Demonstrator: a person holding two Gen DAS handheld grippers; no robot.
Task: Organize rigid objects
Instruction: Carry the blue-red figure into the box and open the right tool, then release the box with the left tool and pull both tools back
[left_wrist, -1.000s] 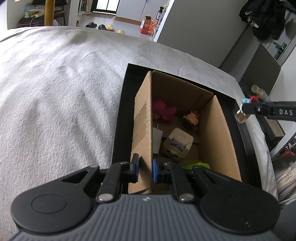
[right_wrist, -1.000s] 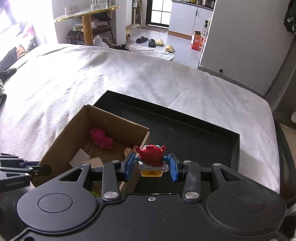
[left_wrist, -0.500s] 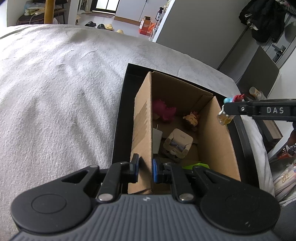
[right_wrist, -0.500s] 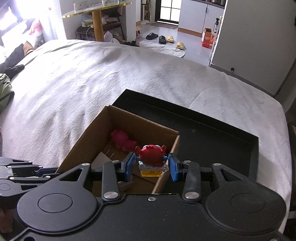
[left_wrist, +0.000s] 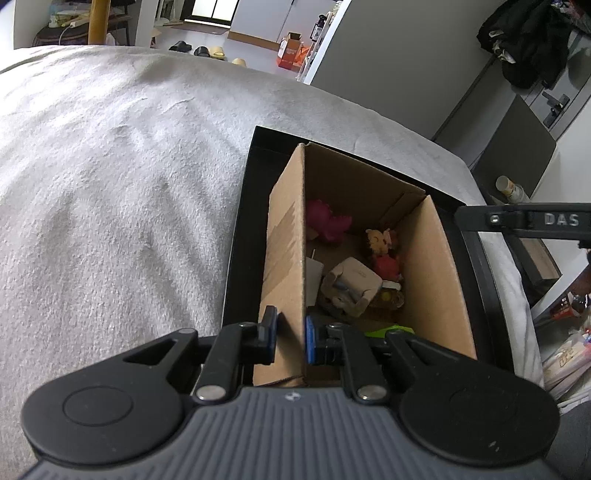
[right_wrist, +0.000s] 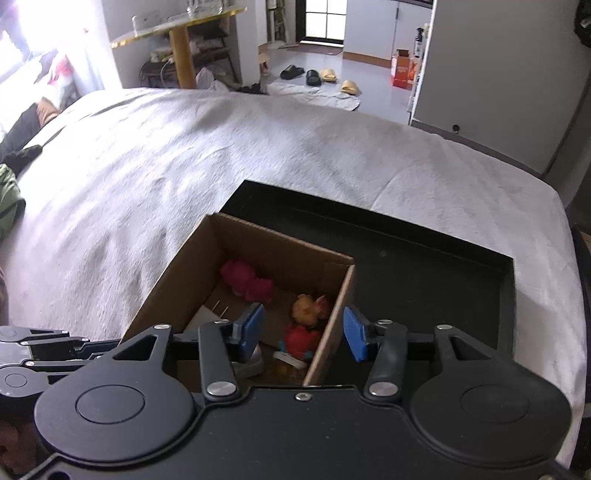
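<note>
The red toy (right_wrist: 303, 338) lies inside the cardboard box (right_wrist: 280, 254), low against the right wall, with a pale base tipped beside it. Just beyond it sits a small yellow-headed figure (right_wrist: 306, 309), and farther back, toward the far left corner, a pink plush toy (right_wrist: 245, 280). In the left wrist view the same red toy (left_wrist: 388, 266) rests below the yellow-headed figure (left_wrist: 378, 240), next to a beige toy armchair (left_wrist: 351, 286), with a white card (left_wrist: 314, 275) leaning on the left wall and a green piece (left_wrist: 388, 329) at the near end.

The right gripper (right_wrist: 302, 330) hangs above the box, its blue-padded jaws opening; they stand apart with nothing pressed between them, one pad over the box's inside and the other outside the right wall. The left gripper (left_wrist: 290, 341) is clamped on the near end of the box's left wall (left_wrist: 286, 258), pads on either side of the cardboard.

The box stands in a black tray (right_wrist: 443, 258), at its left side. The tray lies on a grey blanket (right_wrist: 184, 166) spread over a bed. Beyond the bed's far edge, slippers (right_wrist: 314, 75) sit on the floor.
</note>
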